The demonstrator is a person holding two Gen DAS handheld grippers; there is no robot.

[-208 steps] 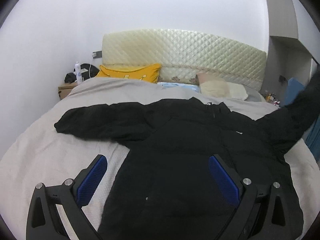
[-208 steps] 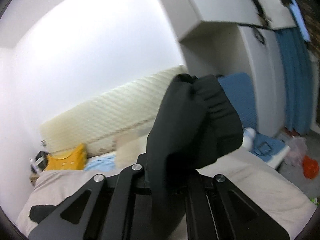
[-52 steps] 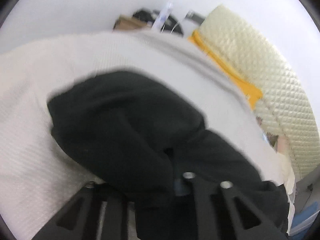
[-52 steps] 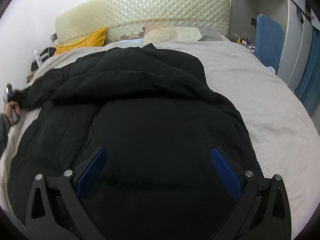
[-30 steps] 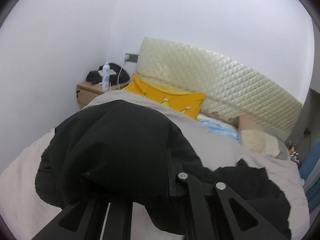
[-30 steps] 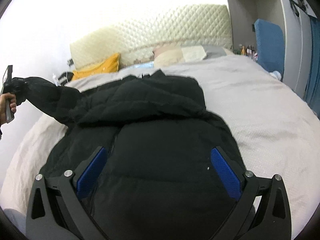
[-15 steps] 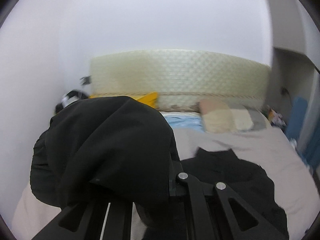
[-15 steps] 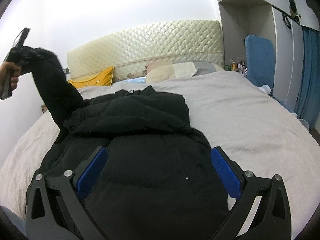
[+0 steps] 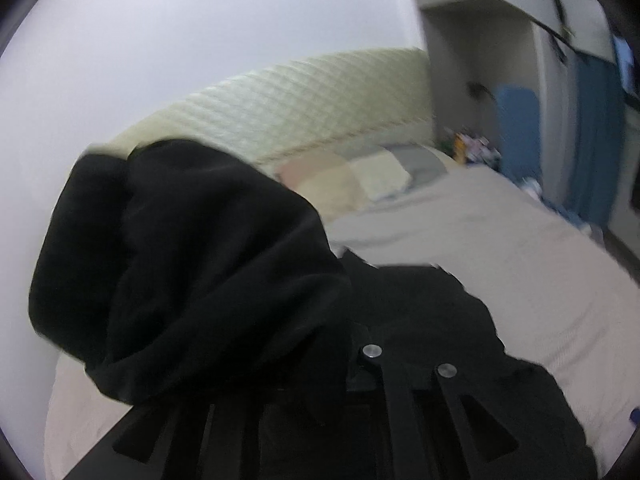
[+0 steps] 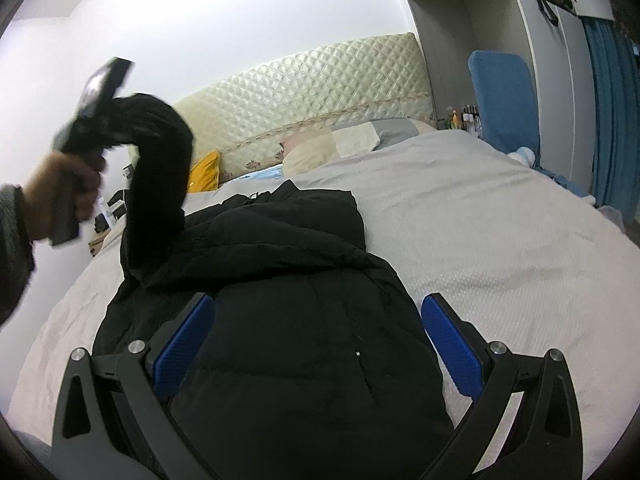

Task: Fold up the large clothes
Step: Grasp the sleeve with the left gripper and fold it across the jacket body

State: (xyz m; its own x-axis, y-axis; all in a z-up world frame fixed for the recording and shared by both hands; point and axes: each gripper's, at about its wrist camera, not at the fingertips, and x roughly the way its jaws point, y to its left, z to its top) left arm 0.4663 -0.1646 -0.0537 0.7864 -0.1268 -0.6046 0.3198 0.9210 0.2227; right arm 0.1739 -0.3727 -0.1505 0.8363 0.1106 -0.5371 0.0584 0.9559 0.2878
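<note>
A large black padded jacket (image 10: 304,320) lies on the bed (image 10: 500,240), its right sleeve folded across the chest. My left gripper (image 10: 108,108) is shut on the left sleeve's cuff (image 10: 160,168) and holds it high above the jacket's left side. In the left wrist view the cuff (image 9: 180,260) bulges over the shut fingers and hides their tips, with the jacket body (image 9: 440,340) below. My right gripper (image 10: 320,328) is open and empty, hovering over the jacket's lower part.
A quilted cream headboard (image 10: 312,92) stands at the far end with a yellow cushion (image 10: 206,174) and pale pillows (image 10: 344,140). A nightstand with clutter (image 10: 108,216) is at the left. A blue chair (image 10: 504,88) and blue curtain (image 10: 616,100) stand right of the bed.
My left gripper has lifted the sleeve higher and swung it rightward over the jacket. My right gripper stays open above the jacket's lower part.
</note>
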